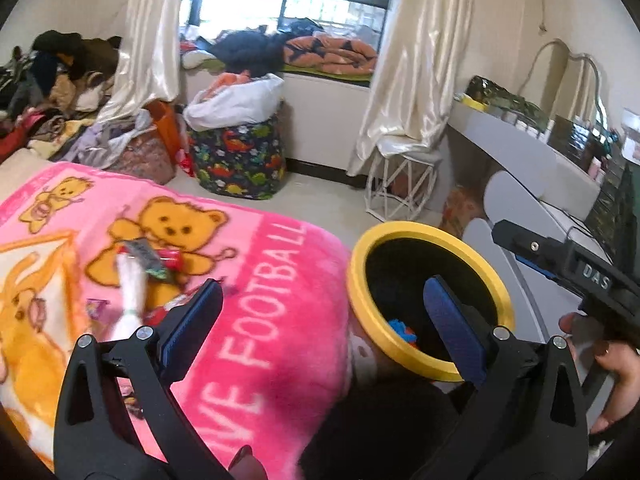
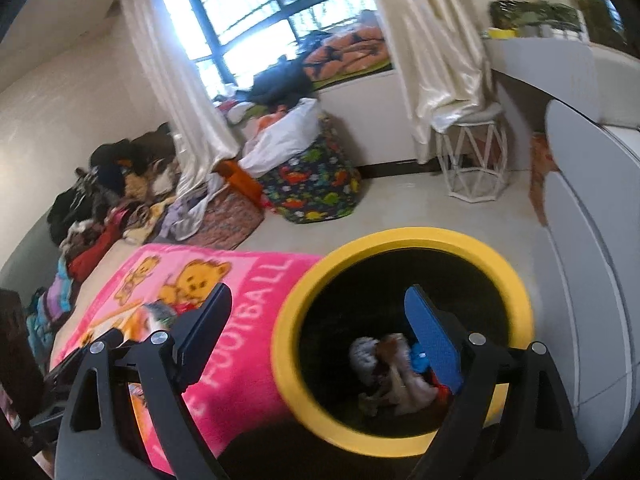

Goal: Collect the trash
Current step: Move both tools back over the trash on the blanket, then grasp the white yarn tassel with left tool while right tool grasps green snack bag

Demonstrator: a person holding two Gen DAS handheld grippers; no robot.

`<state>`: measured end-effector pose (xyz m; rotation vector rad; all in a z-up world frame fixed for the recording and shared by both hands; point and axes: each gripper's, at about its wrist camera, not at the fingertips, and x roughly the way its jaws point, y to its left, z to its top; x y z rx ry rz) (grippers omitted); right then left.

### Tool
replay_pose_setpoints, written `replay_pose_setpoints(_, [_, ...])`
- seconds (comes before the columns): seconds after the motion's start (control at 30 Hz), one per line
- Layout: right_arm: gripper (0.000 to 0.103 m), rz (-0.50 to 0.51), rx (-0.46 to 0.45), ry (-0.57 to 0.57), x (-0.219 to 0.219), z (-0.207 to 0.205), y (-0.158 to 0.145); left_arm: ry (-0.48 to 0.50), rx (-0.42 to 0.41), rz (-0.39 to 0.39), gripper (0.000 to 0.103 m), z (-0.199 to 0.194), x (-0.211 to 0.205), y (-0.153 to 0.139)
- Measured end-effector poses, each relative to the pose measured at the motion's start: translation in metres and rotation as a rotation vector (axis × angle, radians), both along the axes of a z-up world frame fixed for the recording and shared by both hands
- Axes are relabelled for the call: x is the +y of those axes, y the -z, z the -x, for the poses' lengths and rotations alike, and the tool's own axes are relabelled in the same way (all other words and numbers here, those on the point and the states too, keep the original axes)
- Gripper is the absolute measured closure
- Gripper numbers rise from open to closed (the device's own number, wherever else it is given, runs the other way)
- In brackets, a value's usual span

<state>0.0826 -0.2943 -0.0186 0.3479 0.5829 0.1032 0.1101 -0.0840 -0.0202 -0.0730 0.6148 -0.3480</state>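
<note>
A black bin with a yellow rim [image 1: 400,229] stands against the bed's corner. In the right wrist view, crumpled wrappers [image 2: 394,372] lie at the bottom of the bin [image 2: 400,240]. More trash lies on the pink bear blanket [image 1: 256,264]: a white twisted wrapper [image 1: 130,292], a dark wrapper [image 1: 144,254] and a red one [image 1: 170,258]. My left gripper [image 1: 323,282] is open and empty, spanning the blanket's edge and the bin. My right gripper [image 2: 319,289] is open and empty above the bin's mouth. Its black body [image 1: 592,280] shows at the right, held by a hand [image 1: 616,360].
A dinosaur-print bag [image 1: 240,160] topped with white cloth stands on the floor past the bed. A white wire stool [image 1: 400,184] stands under the curtain. A grey dresser [image 1: 532,160] runs along the right. Clothes are piled [image 1: 52,92] at the far left.
</note>
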Motion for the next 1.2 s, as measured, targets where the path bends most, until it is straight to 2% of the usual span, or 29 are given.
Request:
replay_pose_setpoints(0.2, [0.017,0.023,-0.013,-0.076,0.032,-0.001,-0.007,-0.067,-0.01,0.01,0.01,0.004,0.029,-0.005])
replay_pose_setpoints(0.5, [0.017,0.044,-0.01,-0.133,0.062,-0.007,-0.008,-0.155,-0.026,0.004,0.01,0.005,0.071,-0.007])
replay_pose_setpoints(0.8, [0.017,0.073,-0.002,-0.207,0.096,-0.018,-0.006,-0.238,-0.006,0.044,0.01,0.001,0.117,-0.004])
replay_pose_setpoints(1.2, [0.017,0.105,0.024,-0.305,0.144,-0.038,0.004,-0.308,0.034,0.033,0.011,-0.005,0.166,0.007])
